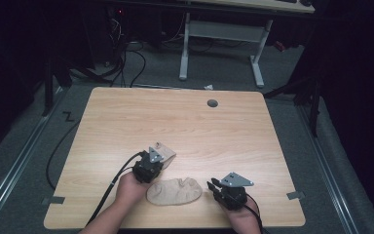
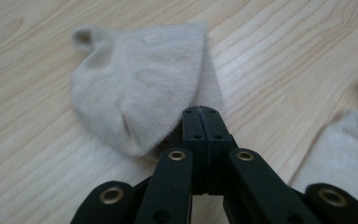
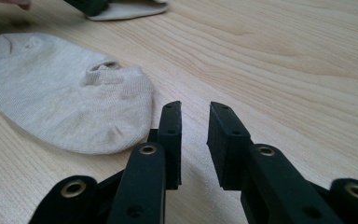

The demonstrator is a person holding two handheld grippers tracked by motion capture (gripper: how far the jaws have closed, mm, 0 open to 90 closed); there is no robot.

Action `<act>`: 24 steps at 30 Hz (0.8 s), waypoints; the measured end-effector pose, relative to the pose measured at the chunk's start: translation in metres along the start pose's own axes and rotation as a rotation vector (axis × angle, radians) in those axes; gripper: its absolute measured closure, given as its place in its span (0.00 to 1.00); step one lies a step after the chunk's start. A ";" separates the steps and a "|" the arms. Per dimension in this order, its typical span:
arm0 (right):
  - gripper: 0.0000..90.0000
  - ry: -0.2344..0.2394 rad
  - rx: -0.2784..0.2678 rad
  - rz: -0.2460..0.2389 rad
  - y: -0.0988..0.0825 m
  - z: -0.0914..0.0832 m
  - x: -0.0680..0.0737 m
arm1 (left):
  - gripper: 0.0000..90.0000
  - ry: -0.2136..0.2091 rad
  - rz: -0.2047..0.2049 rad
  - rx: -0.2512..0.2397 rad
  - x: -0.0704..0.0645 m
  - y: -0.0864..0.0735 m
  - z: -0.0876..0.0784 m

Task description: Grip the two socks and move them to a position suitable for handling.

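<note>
Overhead view faces forward; gripper views skim close, sharing the table (image 1: 185, 122).

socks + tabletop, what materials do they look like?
Flat sock: beige knit, likely cotton blend; fine ribbing at the cuff, matte, limp. Sock at the left gripper: same knit look, soft folds. Table: light woodgrain with a smooth, faintly shiny finish, probably laminate rather than solid wood.

A light wooden table (image 1: 175, 122) carries two beige ankle socks. One flat beige sock (image 1: 174, 191) lies near the front edge, between the hands. The left gripper (image 1: 152, 163) sits over a smaller folded beige sock (image 1: 166, 150), apparently touching it. The right gripper (image 1: 213, 185) rests just right of the flat sock, jaws slightly apart.
</note>
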State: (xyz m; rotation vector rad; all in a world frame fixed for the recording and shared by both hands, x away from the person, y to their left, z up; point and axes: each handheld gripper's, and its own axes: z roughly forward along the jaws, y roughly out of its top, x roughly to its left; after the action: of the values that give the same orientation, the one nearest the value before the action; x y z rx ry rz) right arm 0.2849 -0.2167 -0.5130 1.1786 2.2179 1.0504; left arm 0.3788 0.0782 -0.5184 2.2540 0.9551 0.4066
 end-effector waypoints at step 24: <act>0.75 0.029 -0.034 -0.001 0.011 -0.002 0.001 | 0.96 -0.042 0.002 -0.031 -0.013 0.011 0.014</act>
State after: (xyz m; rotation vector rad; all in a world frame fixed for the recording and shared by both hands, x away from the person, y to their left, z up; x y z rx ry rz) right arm 0.2890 -0.2127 -0.5032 1.1554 2.2133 1.1068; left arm 0.3826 0.0566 -0.5219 2.2272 0.9194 0.3705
